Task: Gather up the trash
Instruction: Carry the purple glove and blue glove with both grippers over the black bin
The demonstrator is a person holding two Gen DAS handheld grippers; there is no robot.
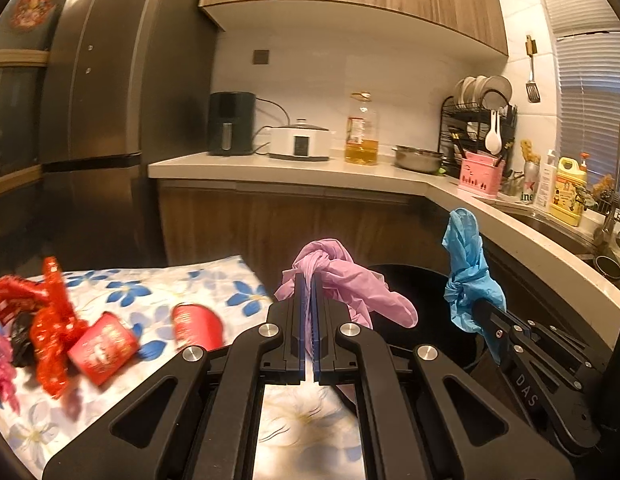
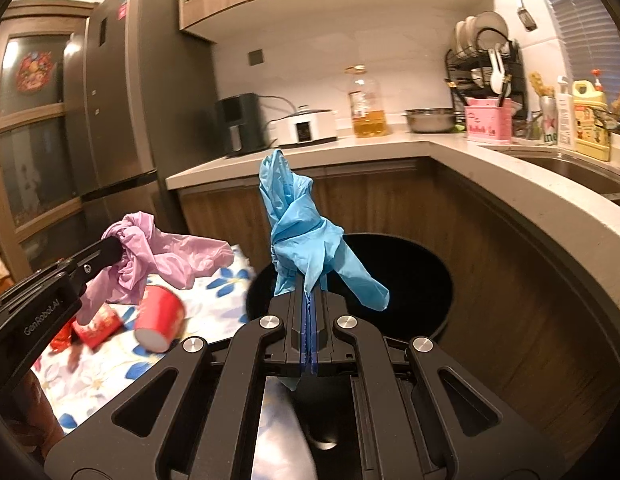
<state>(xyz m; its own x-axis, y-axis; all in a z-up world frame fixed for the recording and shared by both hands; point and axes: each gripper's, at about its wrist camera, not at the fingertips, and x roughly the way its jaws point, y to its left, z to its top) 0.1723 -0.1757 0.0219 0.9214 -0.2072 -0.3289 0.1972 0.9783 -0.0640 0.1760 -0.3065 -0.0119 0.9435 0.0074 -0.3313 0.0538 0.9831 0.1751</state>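
My left gripper is shut on a crumpled pink glove and holds it above the edge of the flowered tablecloth. My right gripper is shut on a crumpled blue glove and holds it over the round black bin. The blue glove and the bin also show in the left wrist view, and the pink glove in the right wrist view. Red paper cups and red wrappers lie on the cloth.
A kitchen counter runs behind the bin with an air fryer, a white cooker, an oil bottle, a steel bowl and a dish rack. A sink is at right. A fridge stands at left.
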